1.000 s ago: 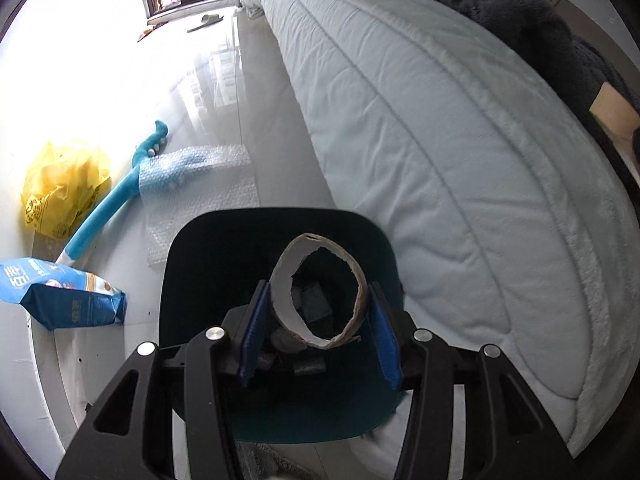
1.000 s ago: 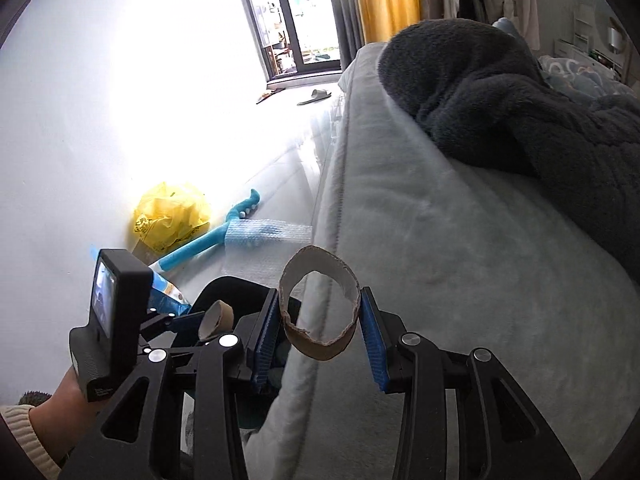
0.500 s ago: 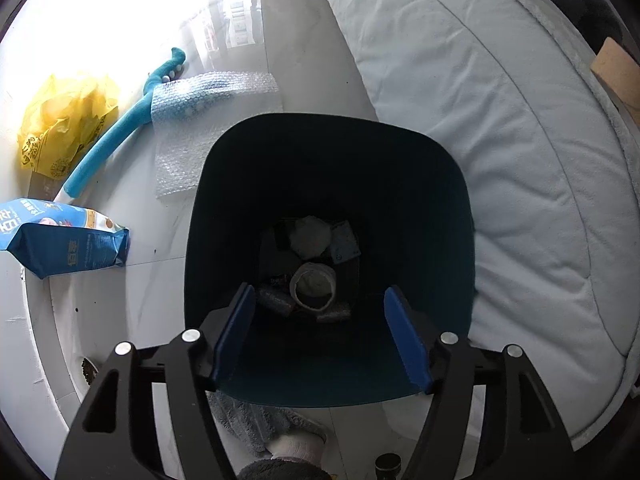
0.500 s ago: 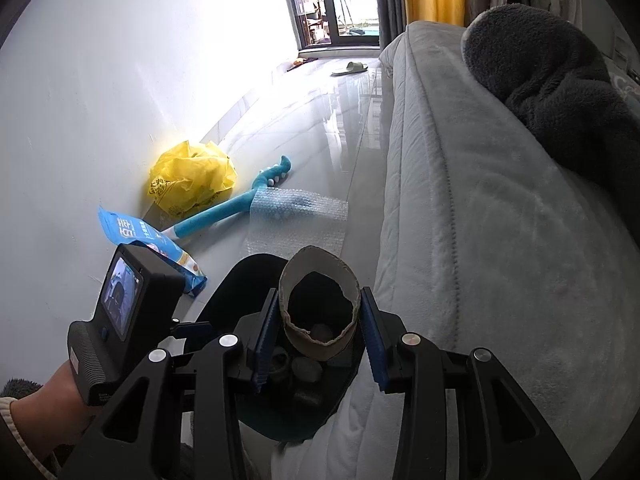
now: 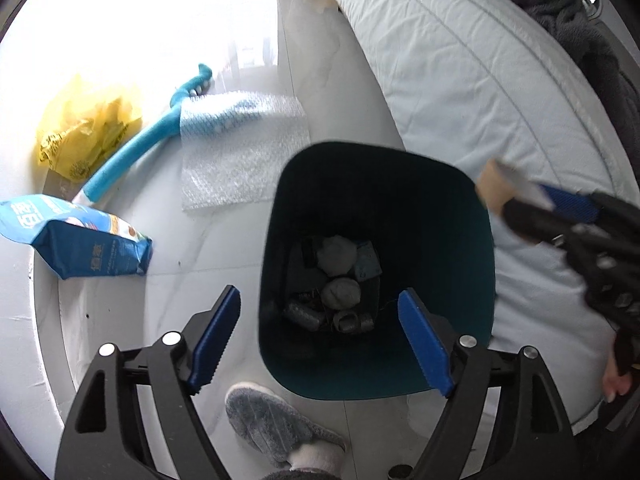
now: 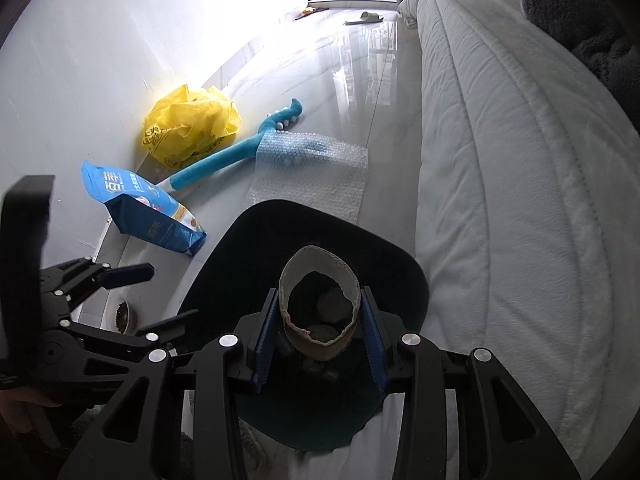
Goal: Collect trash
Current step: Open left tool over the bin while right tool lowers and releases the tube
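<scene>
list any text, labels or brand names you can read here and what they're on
"百" is the only character I can make out, in large white print on the blue snack bag; the characters after it and the smaller lines are too blurred.
Dark print on the yellow plastic bag: too small and crumpled to read.
No print shows on the cardboard tube, the teal bin or the bubble wrap.

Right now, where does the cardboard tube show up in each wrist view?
Left wrist view: the cardboard tube sits at the right edge, clamped in the right gripper, beside the bin's rim.
Right wrist view: lower centre, between the jaws, above the bin.
Shared landmark: the dark teal bin.
</scene>
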### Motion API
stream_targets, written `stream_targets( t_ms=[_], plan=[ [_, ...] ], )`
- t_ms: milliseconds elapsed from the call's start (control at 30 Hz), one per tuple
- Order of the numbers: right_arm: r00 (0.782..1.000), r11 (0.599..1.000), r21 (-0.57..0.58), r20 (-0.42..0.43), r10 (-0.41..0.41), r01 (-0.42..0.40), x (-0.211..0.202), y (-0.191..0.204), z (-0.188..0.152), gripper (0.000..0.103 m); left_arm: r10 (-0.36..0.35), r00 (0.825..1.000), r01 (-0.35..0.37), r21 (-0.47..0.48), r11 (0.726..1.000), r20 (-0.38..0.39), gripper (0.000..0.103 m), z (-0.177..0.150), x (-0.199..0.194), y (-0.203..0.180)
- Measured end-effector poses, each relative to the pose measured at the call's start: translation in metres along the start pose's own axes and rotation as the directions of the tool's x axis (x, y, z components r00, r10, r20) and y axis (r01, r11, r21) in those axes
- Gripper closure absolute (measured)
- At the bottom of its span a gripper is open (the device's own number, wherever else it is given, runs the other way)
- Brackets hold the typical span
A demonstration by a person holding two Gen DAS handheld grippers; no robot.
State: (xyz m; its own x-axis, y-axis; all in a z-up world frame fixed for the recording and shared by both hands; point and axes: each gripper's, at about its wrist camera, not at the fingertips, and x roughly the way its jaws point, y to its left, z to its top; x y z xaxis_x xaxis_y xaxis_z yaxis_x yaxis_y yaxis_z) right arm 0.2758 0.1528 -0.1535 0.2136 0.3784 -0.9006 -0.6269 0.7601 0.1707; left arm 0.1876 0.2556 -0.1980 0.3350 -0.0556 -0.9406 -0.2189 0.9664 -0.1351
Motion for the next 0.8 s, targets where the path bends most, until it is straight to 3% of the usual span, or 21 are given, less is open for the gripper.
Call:
stream_targets(
  t_ms=[233,433,567,700,800],
  plan=[
    [0.997,1.000,0.027,-0.071,0.003,-0.001,0.031,0.007,-0.005,0.063,0.003,0.997,0.000,-0.037,0.999,0.082,0.019,0.007,-0.026,0.020],
    [0.993,0.998,0.069,-0.115,0.006,0.002,0.055,0.006,-0.007,0.063,0.019,0.980,-0.021,0.006,1.000,0.199,0.018,0.009,-0.059,0.020],
    [0.986,0.996,0.085,-0.167,0.002,0.013,0.068,0.007,-0.012,0.061,0.061,0.953,-0.073,0.029,0.997,0.298,0.017,0.009,-0.081,0.017],
    [0.977,0.998,0.069,-0.211,0.001,0.014,0.071,0.015,-0.019,0.043,0.038,0.909,-0.055,0.029,0.998,0.414,0.016,0.010,-0.113,0.012],
    [0.982,0.998,0.056,-0.190,0.005,0.005,0.060,0.017,-0.020,0.037,0.013,0.871,-0.034,0.033,0.999,0.491,0.012,0.010,-0.138,0.008]
  ],
)
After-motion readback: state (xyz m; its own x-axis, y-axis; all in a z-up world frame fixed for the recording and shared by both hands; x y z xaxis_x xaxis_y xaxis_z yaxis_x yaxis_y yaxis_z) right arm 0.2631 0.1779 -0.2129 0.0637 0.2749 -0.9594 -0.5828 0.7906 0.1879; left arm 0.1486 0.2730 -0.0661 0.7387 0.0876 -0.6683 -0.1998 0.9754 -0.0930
